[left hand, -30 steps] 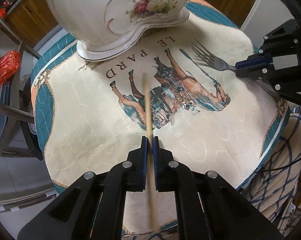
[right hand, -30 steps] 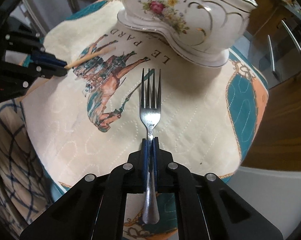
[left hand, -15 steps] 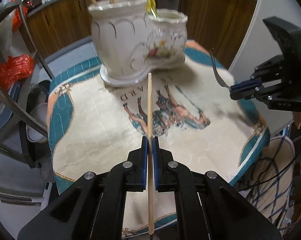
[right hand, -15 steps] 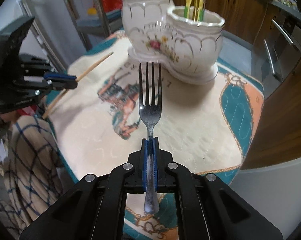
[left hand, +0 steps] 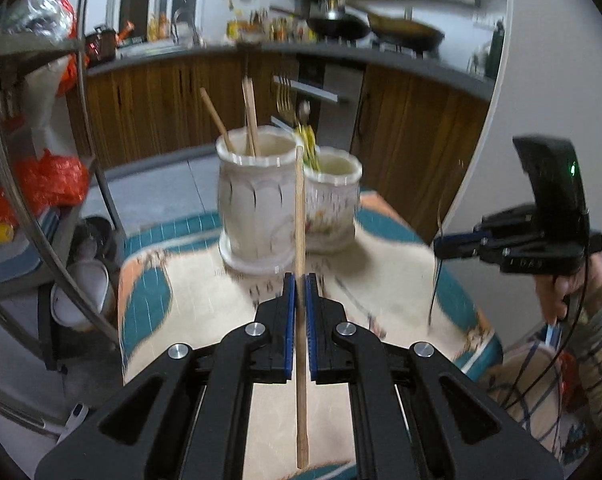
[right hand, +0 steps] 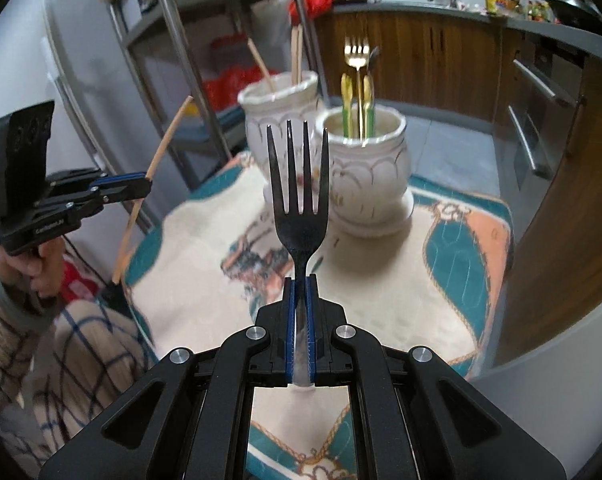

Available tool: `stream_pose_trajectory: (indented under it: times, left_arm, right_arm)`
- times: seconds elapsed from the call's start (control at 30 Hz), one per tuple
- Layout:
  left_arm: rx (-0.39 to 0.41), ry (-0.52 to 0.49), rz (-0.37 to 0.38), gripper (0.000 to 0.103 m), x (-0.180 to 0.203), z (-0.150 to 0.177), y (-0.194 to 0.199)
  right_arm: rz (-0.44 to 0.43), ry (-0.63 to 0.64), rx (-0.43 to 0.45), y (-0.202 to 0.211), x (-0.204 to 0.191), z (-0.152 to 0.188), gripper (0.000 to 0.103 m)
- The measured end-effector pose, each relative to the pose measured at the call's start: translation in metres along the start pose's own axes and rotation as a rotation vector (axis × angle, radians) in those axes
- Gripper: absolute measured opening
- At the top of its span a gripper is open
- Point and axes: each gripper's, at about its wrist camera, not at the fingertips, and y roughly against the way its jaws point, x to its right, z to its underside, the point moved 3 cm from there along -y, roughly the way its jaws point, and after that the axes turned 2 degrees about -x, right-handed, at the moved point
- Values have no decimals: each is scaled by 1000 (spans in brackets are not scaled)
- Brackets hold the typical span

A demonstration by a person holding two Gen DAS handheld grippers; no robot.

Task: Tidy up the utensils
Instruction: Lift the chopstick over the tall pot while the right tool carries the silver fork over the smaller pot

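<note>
My left gripper is shut on a wooden chopstick and holds it upright above the table. My right gripper is shut on a steel fork, tines up. A white two-cup ceramic holder stands at the far side of the table; its taller cup holds chopsticks, its lower cup holds a gold fork and green-handled cutlery. The left gripper also shows in the right wrist view, and the right gripper in the left wrist view, both raised and short of the holder.
A round table with a cream and teal quilted cloth lies below. A metal rack with red bags stands left. Wooden kitchen cabinets and a counter with pans run behind. A white wall edge is right.
Both grippers have risen and tilted up from the tabletop, carrying chopstick and fork. The holder, seen close from above before, now shows whole and farther off.
</note>
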Motion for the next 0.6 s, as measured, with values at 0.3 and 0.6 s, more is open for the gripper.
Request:
stream_pose_trajectory:
  times: [0.3,0.6]
  left_arm:
    - [146,33,-19,5,-3,-29,3]
    - [334,107,-43,5,-26,-76,3]
  right_arm:
    - [-2,6,117,9,-4,-23,6]
    - [5,33,302,30,-5,-67,6]
